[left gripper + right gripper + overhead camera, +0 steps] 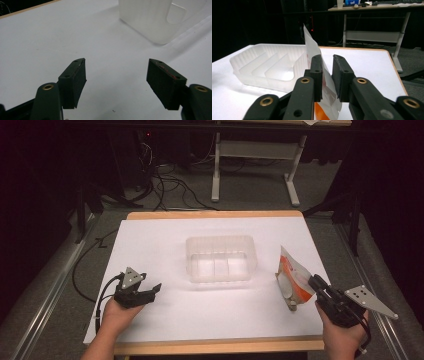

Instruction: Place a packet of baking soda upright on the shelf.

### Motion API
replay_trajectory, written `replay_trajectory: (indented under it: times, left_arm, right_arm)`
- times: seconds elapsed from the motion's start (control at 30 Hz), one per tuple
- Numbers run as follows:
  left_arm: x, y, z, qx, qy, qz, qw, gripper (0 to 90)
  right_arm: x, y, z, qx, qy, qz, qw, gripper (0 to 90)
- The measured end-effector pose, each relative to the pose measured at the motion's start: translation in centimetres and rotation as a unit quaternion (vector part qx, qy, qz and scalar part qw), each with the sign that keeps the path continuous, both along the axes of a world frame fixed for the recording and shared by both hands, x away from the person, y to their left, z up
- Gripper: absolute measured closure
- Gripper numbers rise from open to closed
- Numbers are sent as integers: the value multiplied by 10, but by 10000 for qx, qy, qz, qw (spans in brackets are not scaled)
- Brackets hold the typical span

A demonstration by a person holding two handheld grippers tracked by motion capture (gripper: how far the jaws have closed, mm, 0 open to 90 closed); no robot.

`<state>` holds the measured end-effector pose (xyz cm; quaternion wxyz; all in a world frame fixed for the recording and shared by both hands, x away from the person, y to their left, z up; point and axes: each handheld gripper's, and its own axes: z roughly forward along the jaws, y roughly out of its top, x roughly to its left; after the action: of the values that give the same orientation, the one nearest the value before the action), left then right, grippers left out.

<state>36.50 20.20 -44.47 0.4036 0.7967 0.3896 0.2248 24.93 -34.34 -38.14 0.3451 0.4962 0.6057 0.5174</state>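
From the high view, the desk (165,320) is covered in white with a wooden edge showing at front and back. A clear plastic bin (220,259) sits near its middle, with 2 low dividers visible through its walls. At the right edge, a white and orange pouch (294,280) stands upright, and the right tool (314,282) meets its lower right side, held in the person's right hand (344,335). The left tool (153,291) rests low over the front left of the desk in the left hand (117,315), well apart from the bin. Cables and the legs of another table lie on the dark floor beyond.

The left gripper view looks along that tool's 2 black pads (74,82), which stand spread wide with bare white desk (50,45) between them. A corner of the bin (152,20) sits ahead to the right, a curved cut-out showing in its wall.

The right gripper view gives what the high view cannot: the pouch's (312,50) thin white top edge runs up between the right tool's (327,75) 2 pads, which are pinched nearly together on it, orange print showing below. The bin (269,67) lies to the left, its 3 compartments plain from this side.
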Motion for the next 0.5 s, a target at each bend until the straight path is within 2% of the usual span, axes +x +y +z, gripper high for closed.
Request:
replay_trajectory:
  times: [0.1, 0.17, 0.4, 0.5]
  left_arm:
    - [0, 0, 0, 9, -2, -2, 10000, 323]
    - [0, 1, 0, -1, -3, 1, 10000, 323]
    - [0, 1, 1, -2, -12, 2, 10000, 323]
    - [0, 1, 1, 6, -8, -4, 10000, 323]
  right_arm:
    - [3, 3, -3, -36, 86, 73, 9999, 774]
    - [5, 9, -7, -151, 205, 175, 9995, 759]
    - [9, 16, -13, -259, 330, 235, 9988, 738]
    - [11, 15, -16, -223, 396, 225, 9987, 738]
